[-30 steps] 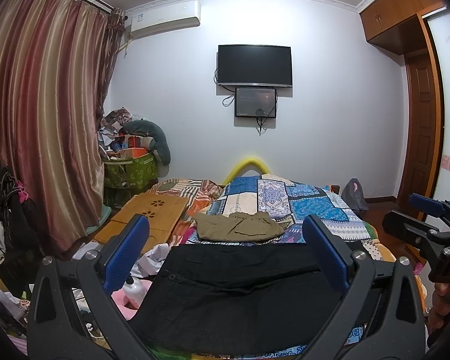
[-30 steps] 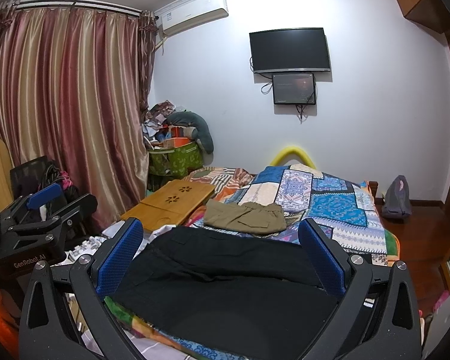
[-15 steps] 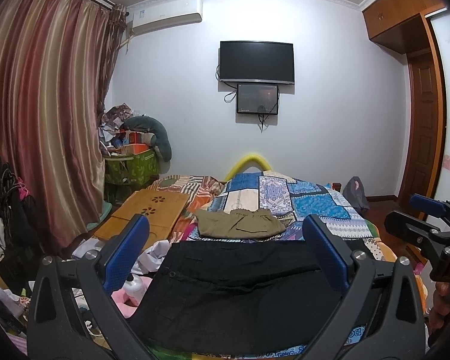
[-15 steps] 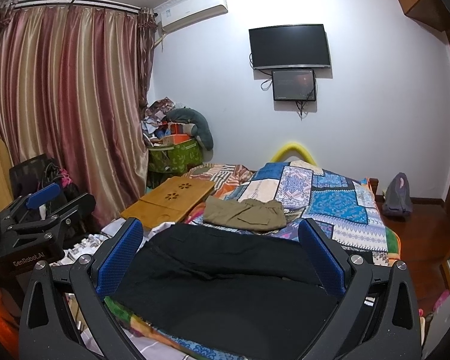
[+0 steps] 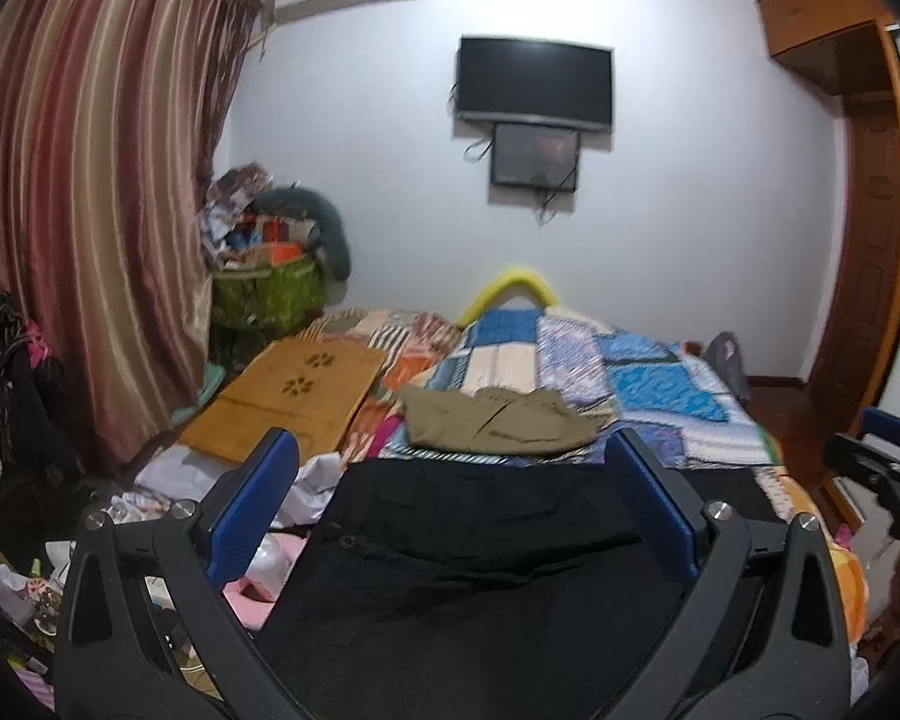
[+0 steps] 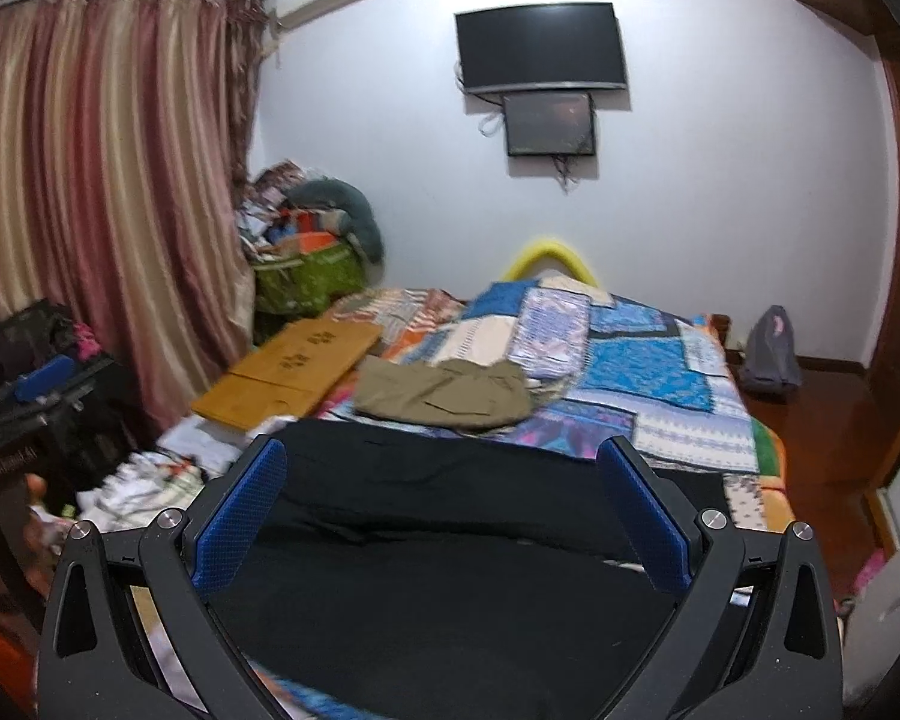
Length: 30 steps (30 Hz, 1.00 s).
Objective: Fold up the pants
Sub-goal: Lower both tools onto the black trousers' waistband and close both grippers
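Two tongs are here, one for each hand. Left tongs (image 5: 450,480) are wide open and hold nothing. Right tongs (image 6: 444,480) are wide open too, with nothing between the blue pads (image 6: 240,516). Two pairs of pants lie on one bed (image 5: 660,378). One pair, the black pants (image 5: 480,546), lies spread flat on the near end, right under and in front of both tongs, not touched. One pair, the tan pants (image 5: 492,420), sits folded just behind the black pair.
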{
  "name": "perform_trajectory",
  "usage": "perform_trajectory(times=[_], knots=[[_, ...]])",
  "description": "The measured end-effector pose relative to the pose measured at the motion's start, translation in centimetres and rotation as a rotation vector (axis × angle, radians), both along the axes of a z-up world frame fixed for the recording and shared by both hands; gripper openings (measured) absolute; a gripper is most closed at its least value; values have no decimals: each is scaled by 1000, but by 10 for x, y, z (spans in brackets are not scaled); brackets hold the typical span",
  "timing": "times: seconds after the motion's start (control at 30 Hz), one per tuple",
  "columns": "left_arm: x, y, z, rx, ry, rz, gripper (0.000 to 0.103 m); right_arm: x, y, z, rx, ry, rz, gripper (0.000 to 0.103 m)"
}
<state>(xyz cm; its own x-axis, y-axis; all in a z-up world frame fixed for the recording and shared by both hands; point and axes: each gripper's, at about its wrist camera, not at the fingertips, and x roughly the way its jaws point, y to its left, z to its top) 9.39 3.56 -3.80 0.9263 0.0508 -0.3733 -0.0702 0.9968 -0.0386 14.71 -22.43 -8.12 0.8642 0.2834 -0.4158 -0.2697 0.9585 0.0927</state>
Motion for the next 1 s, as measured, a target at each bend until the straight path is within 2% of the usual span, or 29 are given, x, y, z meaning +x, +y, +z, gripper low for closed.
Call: perform_trajectory(times=[0.1,0.33,0.5,0.57,0.73,1.0], knots=[[36,13,-13,4,59,13,103,25,-13,-12,-58,22,-45,103],[124,40,-45,5,217,-7,103,71,-37,-29,-104,77,-83,103],[185,65,-73,79,317,24,103,110,-54,-46,-132,124,-76,103],[209,76,-87,86,360,31,103,126,-58,-55,-141,151,-61,103],[266,107,-131,25,511,31,103,164,-62,-79,-164,223,-11,102],[328,130,-199,-36,700,20,103,228,-58,-130,-194,383,75,99]])
